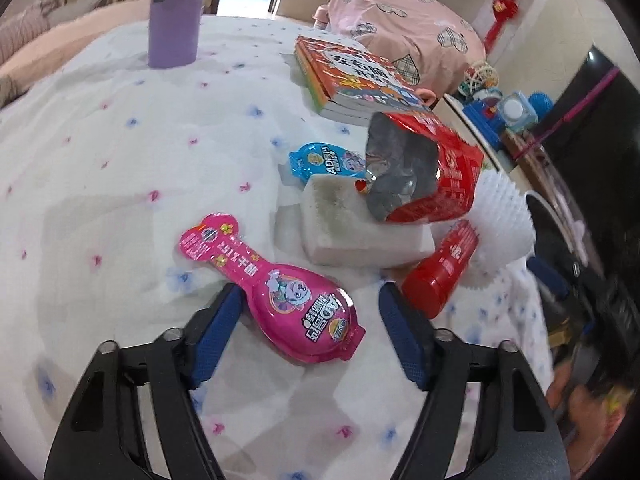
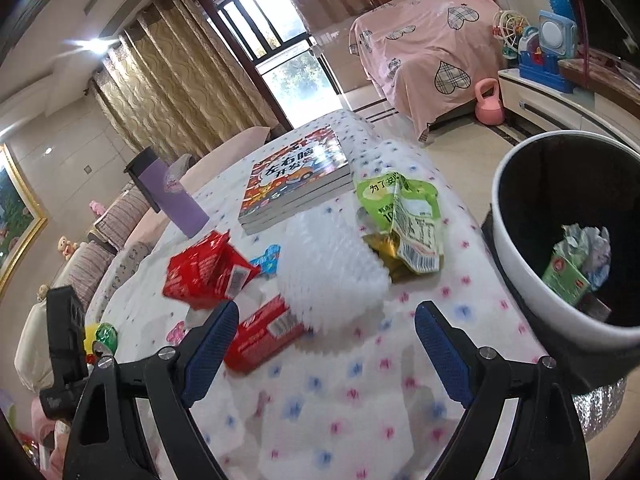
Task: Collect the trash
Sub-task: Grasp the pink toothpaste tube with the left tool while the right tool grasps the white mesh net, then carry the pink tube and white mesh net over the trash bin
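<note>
In the left wrist view, my left gripper (image 1: 310, 300) is open just above the table, its jaws either side of the wide end of a pink snack pouch (image 1: 276, 288). Beyond it lie a blue pouch (image 1: 320, 158), an open red foil bag (image 1: 420, 168) resting on a white sponge block (image 1: 352, 224), and a red tube (image 1: 440, 268). In the right wrist view, my right gripper (image 2: 324, 322) is open and empty over the cloth. A crumpled green wrapper (image 2: 404, 220) lies ahead, with the red bag (image 2: 208, 272) and red tube (image 2: 264, 332) to the left. The trash bin (image 2: 516, 256) at right holds some trash.
A stack of books (image 2: 296, 176) and a purple bottle (image 2: 172, 196) stand farther back on the white flowered tablecloth (image 2: 340, 392). A white spiky brush (image 2: 332, 272) lies mid-table. The left gripper's body (image 2: 66, 344) shows at the left edge. A pink-covered sofa (image 2: 424, 52) and toys lie beyond.
</note>
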`<state>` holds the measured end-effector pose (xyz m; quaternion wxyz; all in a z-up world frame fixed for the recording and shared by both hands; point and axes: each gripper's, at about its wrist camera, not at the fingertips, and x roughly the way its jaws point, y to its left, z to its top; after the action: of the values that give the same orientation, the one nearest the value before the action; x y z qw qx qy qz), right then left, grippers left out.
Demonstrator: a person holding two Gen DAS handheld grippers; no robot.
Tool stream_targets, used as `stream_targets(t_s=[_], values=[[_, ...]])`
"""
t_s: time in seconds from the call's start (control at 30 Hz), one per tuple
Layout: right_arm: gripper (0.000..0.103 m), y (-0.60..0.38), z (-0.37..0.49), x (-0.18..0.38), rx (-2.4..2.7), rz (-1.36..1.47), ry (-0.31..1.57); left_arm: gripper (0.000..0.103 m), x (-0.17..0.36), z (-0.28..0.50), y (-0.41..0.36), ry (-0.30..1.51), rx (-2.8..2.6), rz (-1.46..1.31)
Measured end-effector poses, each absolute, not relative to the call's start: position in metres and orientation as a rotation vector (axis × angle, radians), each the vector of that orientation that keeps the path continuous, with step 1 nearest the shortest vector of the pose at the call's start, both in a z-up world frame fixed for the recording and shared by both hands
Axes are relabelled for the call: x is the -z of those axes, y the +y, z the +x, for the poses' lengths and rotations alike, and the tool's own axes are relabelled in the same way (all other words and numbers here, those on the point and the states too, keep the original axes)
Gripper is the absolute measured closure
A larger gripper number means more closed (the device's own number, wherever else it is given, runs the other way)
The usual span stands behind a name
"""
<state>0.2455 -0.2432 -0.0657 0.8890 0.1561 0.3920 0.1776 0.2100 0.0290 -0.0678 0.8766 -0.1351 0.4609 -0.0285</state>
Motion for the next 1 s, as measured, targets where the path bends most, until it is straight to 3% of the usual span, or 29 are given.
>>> stream_targets(t_s=[0.13,0.2,0.23,0.33,1.0], values=[[0.024,-0.241,0.26,0.074,-0.369,0.332,0.835,0.05,0.069,0.208,0.025,0.95,0.065,-0.215],[0.048,-0.24,0.266,0.08,-0.368,0.323,0.853,0.051,0.069,0.207,0.027,0.942,0.074,-0.215],[0.065,-0.239,0.267,0.082,-0.37,0.318,0.863,0.052,0.069,0.206,0.027,0.94,0.077,-0.215],[0.08,-0.239,0.261,0.082,-0.363,0.304,0.85,0.052,0.068,0.2,0.03,0.936,0.092,-0.23],[0.083,-0.28,0.188,0.041,-0.341,0.334,0.75,0.052,0.022,0.149,-0.032,0.867,0.307,-0.212]])
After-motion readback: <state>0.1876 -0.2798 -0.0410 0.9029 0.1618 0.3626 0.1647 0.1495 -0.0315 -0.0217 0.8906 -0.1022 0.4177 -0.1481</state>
